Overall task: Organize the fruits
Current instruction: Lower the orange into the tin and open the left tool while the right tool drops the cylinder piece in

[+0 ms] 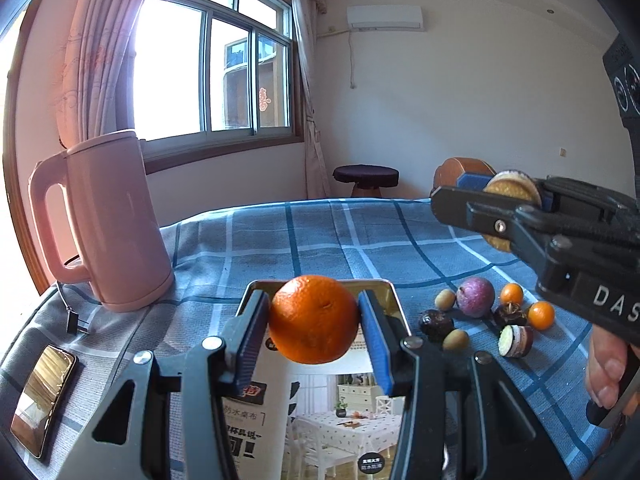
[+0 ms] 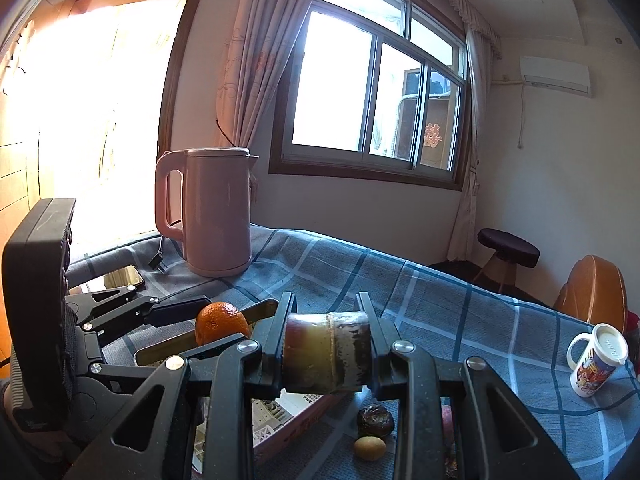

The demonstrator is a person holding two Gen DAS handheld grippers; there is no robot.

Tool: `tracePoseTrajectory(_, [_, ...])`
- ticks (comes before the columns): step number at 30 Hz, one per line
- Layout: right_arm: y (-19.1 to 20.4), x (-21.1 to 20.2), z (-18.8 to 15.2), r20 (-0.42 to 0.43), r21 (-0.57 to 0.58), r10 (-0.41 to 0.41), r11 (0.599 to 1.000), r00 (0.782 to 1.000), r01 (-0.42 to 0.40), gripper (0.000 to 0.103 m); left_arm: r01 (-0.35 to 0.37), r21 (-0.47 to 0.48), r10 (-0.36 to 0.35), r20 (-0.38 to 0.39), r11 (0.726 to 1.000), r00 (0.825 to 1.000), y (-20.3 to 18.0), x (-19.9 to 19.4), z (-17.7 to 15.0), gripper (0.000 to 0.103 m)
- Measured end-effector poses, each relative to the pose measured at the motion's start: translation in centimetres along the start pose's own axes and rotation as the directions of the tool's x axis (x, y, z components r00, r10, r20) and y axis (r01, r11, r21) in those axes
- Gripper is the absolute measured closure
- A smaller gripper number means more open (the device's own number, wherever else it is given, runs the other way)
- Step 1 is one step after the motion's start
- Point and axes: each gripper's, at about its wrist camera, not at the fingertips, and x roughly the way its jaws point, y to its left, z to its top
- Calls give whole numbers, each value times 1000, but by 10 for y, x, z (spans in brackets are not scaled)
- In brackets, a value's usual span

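Note:
My left gripper [image 1: 314, 320] is shut on an orange [image 1: 314, 319] and holds it above a gold metal tray [image 1: 394, 300] lined with a printed sheet. The orange also shows in the right wrist view [image 2: 220, 322]. My right gripper [image 2: 326, 344] is shut on a short piece of sugarcane [image 2: 326, 354], held high over the table; it also shows in the left wrist view [image 1: 512, 196]. Loose fruits lie on the blue checked cloth right of the tray: a purple passion fruit [image 1: 475, 296], two kumquats [image 1: 541, 315], dark water chestnuts [image 1: 436, 323] and small green-brown fruits [image 1: 455, 339].
A pink electric kettle [image 1: 116, 224] stands at the back left with its plug [image 1: 74, 320] lying beside it. A phone [image 1: 44, 396] lies at the left edge. A printed mug with a white lid [image 2: 596, 360] stands at the right. A stool [image 1: 366, 178] and an orange chair back [image 2: 592, 292] are beyond the table.

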Motion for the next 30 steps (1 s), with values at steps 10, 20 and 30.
tracePoseTrajectory(10, [4, 40, -9, -72, 31, 27, 999, 997, -25, 71, -21, -10, 21, -44, 1000, 999, 24, 17, 0, 55])
tracePoseTrajectory(20, [12, 72, -18, -130, 38, 47, 998, 990, -42, 71, -24, -9, 23, -90, 1000, 996, 30, 30, -4, 55])
tracePoseTrajectory(30, [18, 89, -28, -175, 40, 54, 998, 983, -48, 71, -37, -7, 36, -129, 999, 991, 35, 41, -8, 55])
